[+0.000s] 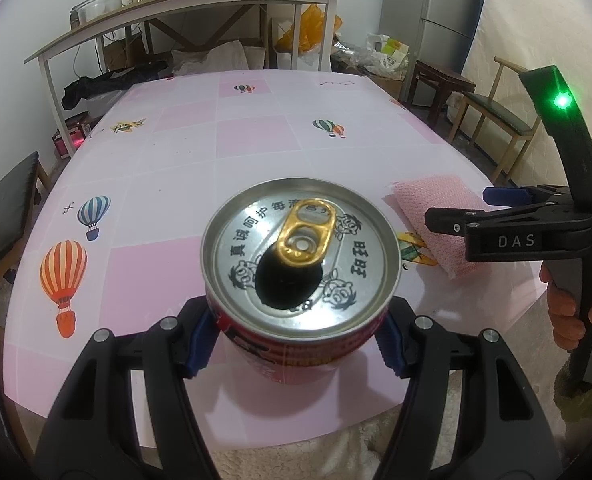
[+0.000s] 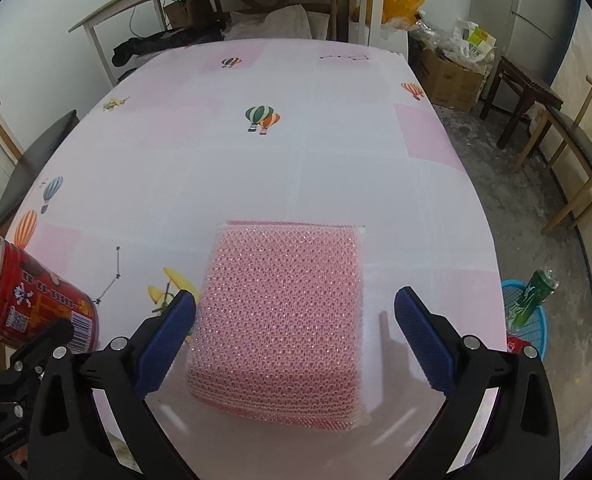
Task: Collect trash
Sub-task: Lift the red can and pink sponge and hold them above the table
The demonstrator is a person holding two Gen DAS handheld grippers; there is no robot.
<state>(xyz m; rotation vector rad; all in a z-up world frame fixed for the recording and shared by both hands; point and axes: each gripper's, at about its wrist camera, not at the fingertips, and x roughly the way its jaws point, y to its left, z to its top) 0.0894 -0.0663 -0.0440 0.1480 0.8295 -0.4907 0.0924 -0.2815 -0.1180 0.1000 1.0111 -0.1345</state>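
Observation:
My left gripper (image 1: 296, 344) is shut on a red drink can (image 1: 300, 256) with an opened gold pull tab, held above the near part of the pink table (image 1: 255, 140). The can also shows in the right wrist view (image 2: 31, 300), tilted at the far left. My right gripper (image 2: 296, 336) is open, its blue pads on either side of a pink mesh sponge (image 2: 283, 320) that lies on the table. The right gripper also shows in the left wrist view (image 1: 492, 204), over the sponge (image 1: 432, 208).
A blue basket (image 2: 530, 320) on the floor to the right of the table holds a green can (image 2: 534, 296). Chairs (image 2: 576, 136) stand on both sides. A shelf (image 1: 175, 4) with jars and boxes, bags and a fridge stand behind the table.

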